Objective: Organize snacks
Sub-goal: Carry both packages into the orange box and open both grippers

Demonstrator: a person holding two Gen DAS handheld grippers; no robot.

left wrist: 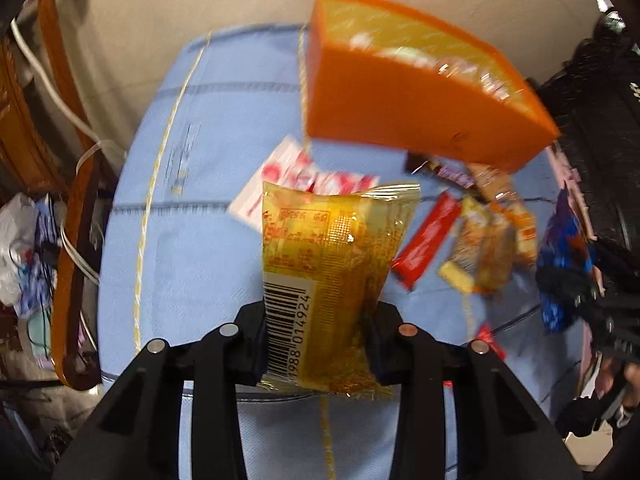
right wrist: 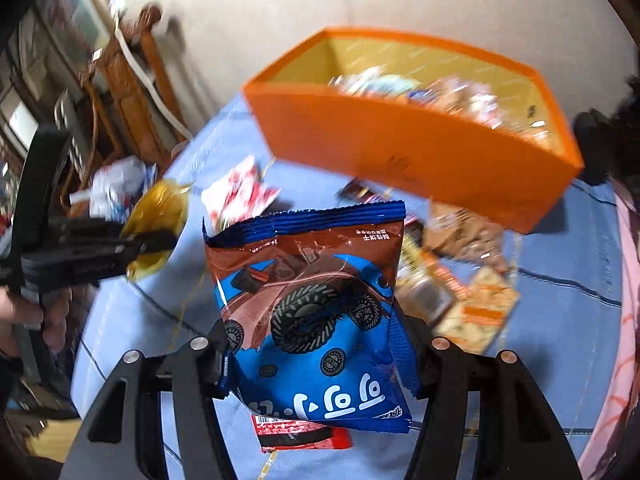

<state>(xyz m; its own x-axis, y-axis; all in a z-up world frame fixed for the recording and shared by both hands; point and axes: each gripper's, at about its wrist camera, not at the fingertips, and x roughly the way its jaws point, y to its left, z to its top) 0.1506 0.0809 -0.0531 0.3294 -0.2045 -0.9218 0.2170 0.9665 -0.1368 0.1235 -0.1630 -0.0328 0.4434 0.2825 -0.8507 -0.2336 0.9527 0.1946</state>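
Left gripper: the left gripper (left wrist: pixel 320 344) is closed on the yellow snack packet (left wrist: pixel 332 272), its pads pressing the packet's lower sides by the barcode; the packet stands up between the fingers, clear of the table (left wrist: pixel 224 128).
Right gripper: the right gripper (right wrist: pixel 320 356) is clamped on the blue cookie bag (right wrist: pixel 316 320), jaws fairly wide because the bag is broad (its print reads upside down); the bag is lifted off the table.
Orange box: the orange box (left wrist: pixel 412 120) sits at the far side of the blue-covered table, open at the top, with several wrapped snacks inside, too blurred to name.
Loose snacks: a red bar (left wrist: pixel 426 240) and a heap of yellow-orange wrappers (left wrist: pixel 488 240) lie on the cloth in front of the box; a pink-and-white packet (left wrist: pixel 288 176) lies just beyond the yellow packet; a dark bar (left wrist: pixel 440 170) lies at the box's foot.
Under the bag: a red-and-black wrapper (right wrist: pixel 300 436) lies flat on the cloth below the cookie bag.
Person: a hand (right wrist: pixel 36 312) holds the left gripper's handle, seen at the right camera's left edge.
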